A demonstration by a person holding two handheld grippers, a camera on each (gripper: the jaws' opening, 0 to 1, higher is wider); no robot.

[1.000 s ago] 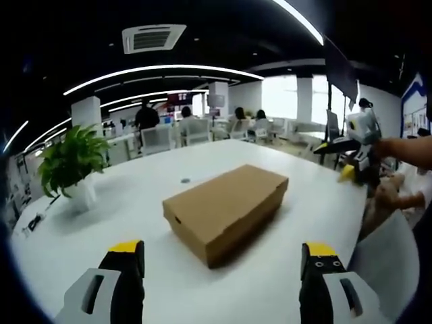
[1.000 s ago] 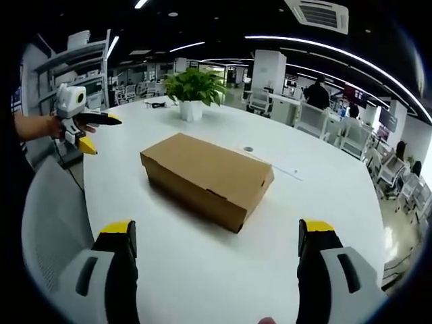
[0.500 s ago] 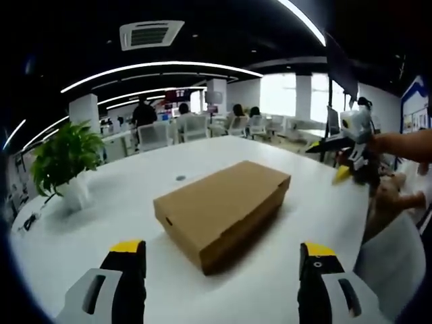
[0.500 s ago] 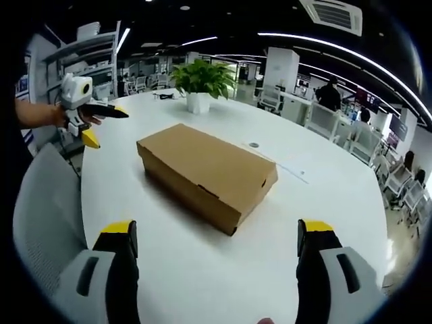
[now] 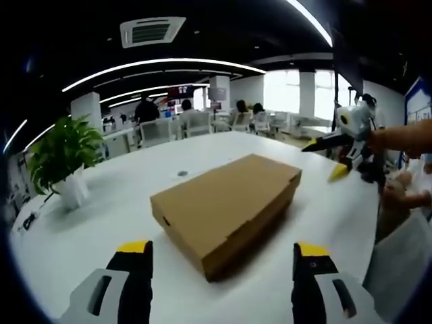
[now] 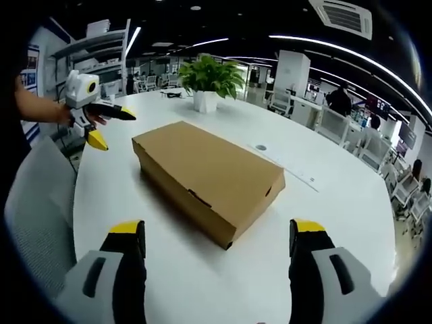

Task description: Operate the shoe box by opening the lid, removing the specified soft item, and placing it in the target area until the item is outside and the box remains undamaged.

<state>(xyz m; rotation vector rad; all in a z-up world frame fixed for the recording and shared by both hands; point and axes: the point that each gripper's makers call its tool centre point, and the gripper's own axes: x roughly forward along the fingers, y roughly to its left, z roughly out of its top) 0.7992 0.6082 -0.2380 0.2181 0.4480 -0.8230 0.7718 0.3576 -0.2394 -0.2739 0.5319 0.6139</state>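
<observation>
Presently the shoe box [image 5: 226,208] sits closed on the white desk [image 5: 101,233], toward the edge nearest the person and set at an angle to it, with its lid [image 6: 202,162] seated flush all round. Near the far edge stands a potted plant [image 6: 206,81], well apart from the box. The left gripper [image 5: 216,273] and the right gripper [image 6: 217,253] both hang above the desk short of the box, jaws spread wide and holding nothing; neither touches the cardboard. The soft item is not visible and is presumably inside. Assessment: the step in hand is the approach to open the lid, and the task has scarcely begun. To do it well, one gripper should steady the base at a short end while the other takes the lid's lower lip along a long side, gripping only the rim and not the panel, since thin cardboard creases under a hard pinch. The lift should go straight up and evenly, so the lid does not bind at a corner or drag the base across the desk.
</observation>
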